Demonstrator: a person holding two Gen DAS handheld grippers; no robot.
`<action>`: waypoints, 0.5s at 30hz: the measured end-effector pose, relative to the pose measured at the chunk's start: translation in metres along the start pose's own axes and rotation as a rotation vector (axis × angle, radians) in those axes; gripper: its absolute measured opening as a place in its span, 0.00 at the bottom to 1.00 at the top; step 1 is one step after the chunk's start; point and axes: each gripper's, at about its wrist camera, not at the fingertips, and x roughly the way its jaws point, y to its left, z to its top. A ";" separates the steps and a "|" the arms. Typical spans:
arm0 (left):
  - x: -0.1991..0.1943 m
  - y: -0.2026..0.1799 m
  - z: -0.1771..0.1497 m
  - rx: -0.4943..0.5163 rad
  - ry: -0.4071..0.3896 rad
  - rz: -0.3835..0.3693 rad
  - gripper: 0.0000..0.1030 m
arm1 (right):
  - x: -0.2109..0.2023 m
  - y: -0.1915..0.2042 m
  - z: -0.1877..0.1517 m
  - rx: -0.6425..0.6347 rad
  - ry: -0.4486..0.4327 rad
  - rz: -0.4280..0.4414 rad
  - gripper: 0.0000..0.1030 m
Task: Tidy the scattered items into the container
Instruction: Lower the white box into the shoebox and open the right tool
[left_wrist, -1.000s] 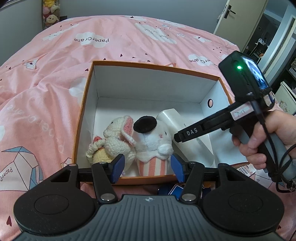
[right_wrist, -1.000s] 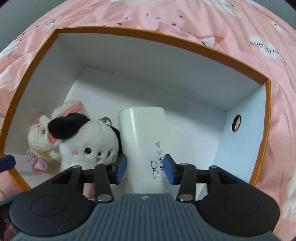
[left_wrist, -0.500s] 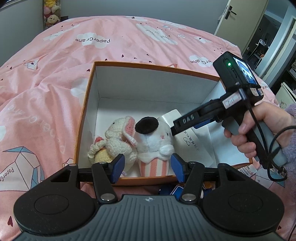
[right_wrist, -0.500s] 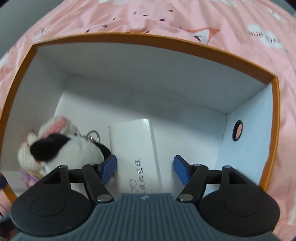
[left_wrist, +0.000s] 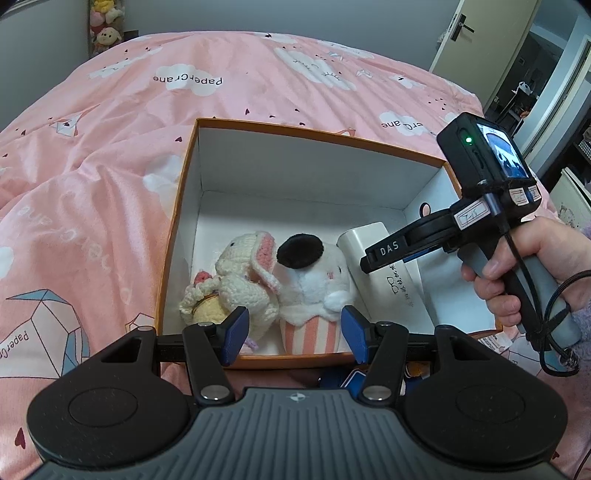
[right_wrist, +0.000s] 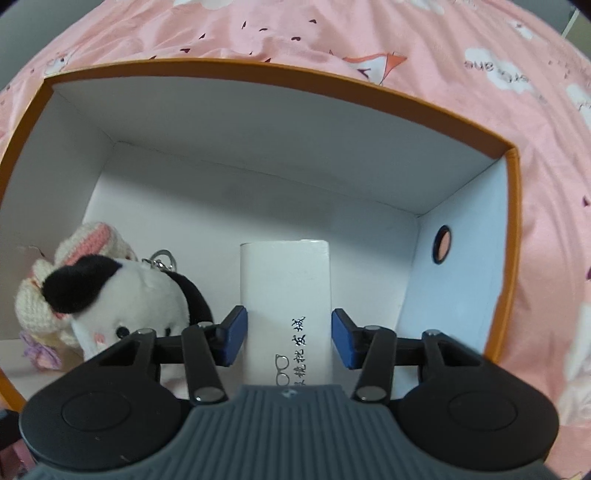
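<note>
Since a second ago the right gripper (right_wrist: 286, 338) has shifted over the white rectangular glasses case (right_wrist: 286, 295), widened its jaws and begun narrowing them again; the jaws are closing now with the case between them, the blue pads close to its sides but not visibly pressing. The case lies flat on the floor of the orange-rimmed white cardboard box (left_wrist: 314, 134), likely being nudged straight beside the toys. A cream crocheted bunny (left_wrist: 243, 273) and a white plush puppy with a black ear in a striped cup (left_wrist: 314, 291) lean together in the near left corner. The left gripper (left_wrist: 293, 334) hovers at the box's near edge, its jaws wide and empty. Readable writing: "DAS" on the right gripper's arm, "PaperCrane" on the pink bed cover (left_wrist: 110, 166), and Chinese characters with a spectacles logo on the case.
</note>
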 end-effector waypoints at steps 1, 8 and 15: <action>0.000 0.000 0.000 0.001 -0.001 -0.001 0.63 | -0.001 0.003 0.001 -0.012 -0.008 -0.015 0.50; 0.000 0.000 0.001 -0.001 0.002 0.001 0.63 | -0.013 0.020 0.016 -0.233 -0.134 0.001 0.61; -0.001 0.001 0.000 -0.003 0.005 0.004 0.63 | 0.015 0.029 0.033 -0.404 -0.126 0.003 0.45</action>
